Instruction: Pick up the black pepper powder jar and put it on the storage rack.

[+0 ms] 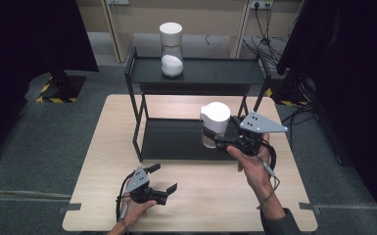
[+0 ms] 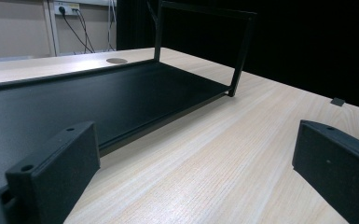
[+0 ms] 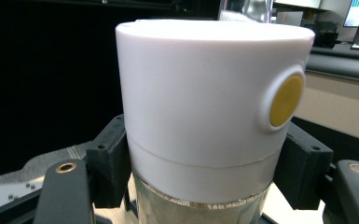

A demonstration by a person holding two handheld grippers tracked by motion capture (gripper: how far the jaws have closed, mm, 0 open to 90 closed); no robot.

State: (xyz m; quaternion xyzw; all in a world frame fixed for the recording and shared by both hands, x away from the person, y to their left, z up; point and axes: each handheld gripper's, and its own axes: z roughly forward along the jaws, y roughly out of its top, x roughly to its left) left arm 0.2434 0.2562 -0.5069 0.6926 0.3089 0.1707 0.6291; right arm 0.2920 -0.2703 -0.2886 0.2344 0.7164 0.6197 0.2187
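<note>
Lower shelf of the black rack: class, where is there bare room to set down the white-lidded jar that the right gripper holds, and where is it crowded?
The lower shelf lies bare left of the held jar, out to the rack's left posts. The top shelf is free right of the second jar. The table's front is bare between the left gripper and the right forearm. It is crowded around the right gripper.

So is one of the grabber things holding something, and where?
Yes. The right gripper holds the white-lidded jar, clamped on both sides just below its lid. The left gripper is open and holds nothing.
</note>
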